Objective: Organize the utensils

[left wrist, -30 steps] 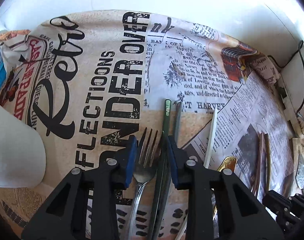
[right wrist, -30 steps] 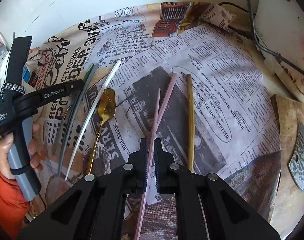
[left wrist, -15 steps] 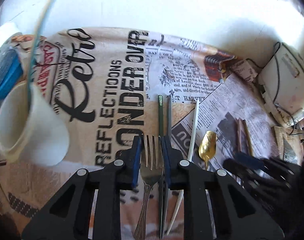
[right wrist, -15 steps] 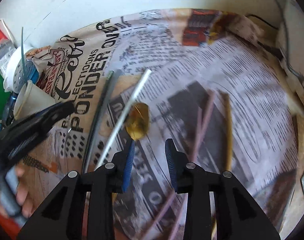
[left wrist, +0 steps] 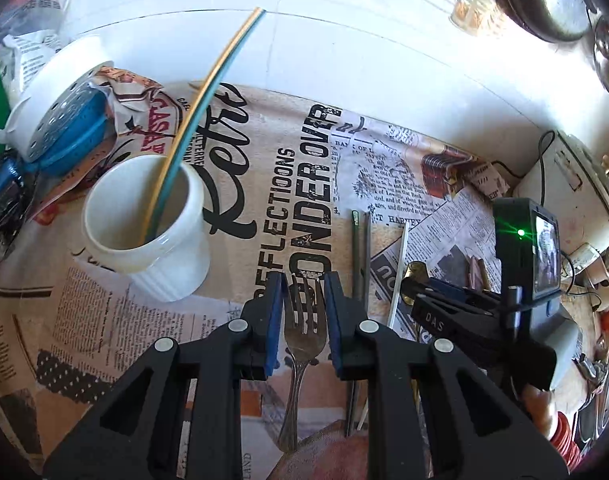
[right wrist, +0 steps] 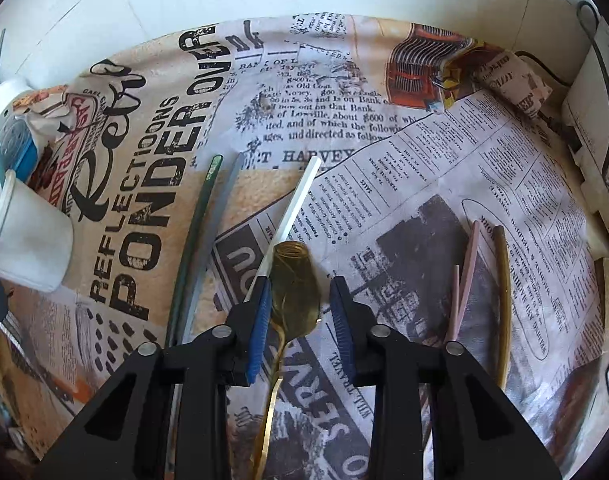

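Right, L claw is clamped on the fork, blue pads snug on either side of the tines. The white cup sits ahead and to the left of it on the newsprint cloth.

R claw has just been closing, w/ the gold spoon bowl between the jaws. There's a gap on its right side though, so jaws are apart and there's no grip yet.

Progress looks early. Only a teal-and-yellow pair stands in the cup. Everything else is flat on the cloth:
- green and grey sticks, left of R claw
- white stick, just ahead-left, running down by the L pad
- pink pair and tan stick, well off to the right

So fork & spoon are in hand or nearly, approx six sticks left to sort, I reckon.

Hard to call:
- Can't tell if the fork is off the cloth or just pinched on it.
- Fork handle and spoon handle both run back under the claws, ends cut off.
- Cup bottom is hidden, and the pink pair's lower ends go behind R claw.
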`<state>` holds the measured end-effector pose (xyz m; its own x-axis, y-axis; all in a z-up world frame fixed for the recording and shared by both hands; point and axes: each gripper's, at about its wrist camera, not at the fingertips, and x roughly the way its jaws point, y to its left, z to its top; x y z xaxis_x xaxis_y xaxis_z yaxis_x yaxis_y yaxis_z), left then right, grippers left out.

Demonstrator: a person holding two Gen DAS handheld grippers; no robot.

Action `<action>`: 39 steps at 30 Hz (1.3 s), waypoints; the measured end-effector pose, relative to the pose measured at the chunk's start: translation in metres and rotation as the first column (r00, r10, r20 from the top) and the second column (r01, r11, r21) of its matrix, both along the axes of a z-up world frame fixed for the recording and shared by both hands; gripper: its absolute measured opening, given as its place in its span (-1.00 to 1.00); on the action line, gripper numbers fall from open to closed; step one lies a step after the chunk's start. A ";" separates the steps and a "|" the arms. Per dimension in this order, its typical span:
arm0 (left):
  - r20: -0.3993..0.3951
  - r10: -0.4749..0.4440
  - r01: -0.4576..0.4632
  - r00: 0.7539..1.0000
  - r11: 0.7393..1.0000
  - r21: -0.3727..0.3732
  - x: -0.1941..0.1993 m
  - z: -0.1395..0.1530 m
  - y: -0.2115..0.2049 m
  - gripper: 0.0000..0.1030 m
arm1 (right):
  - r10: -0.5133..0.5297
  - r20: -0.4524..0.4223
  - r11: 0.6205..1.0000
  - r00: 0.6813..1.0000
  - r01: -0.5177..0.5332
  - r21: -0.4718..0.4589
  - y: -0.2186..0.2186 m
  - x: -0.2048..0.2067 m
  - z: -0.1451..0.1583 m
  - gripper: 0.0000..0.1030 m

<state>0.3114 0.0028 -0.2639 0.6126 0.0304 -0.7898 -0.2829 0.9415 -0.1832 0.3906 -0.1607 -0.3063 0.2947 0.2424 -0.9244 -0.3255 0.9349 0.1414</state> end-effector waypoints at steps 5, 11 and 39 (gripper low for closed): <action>0.018 0.002 -0.002 1.000 1.000 -0.014 -0.008 0.006 0.000 -0.63 | -0.006 -0.039 0.997 0.999 0.008 0.071 -0.009 0.005 0.005 -0.94; 0.037 -0.021 0.021 0.999 1.000 -0.012 -0.014 0.014 -0.006 -0.64 | 0.028 -0.015 0.995 1.000 -0.026 0.094 -0.013 -0.011 0.017 -0.95; 0.169 -0.022 0.024 0.985 1.000 -0.012 -0.044 0.079 -0.003 -1.00 | 0.070 0.262 0.976 0.962 -0.120 0.179 -0.036 -0.064 0.142 -0.95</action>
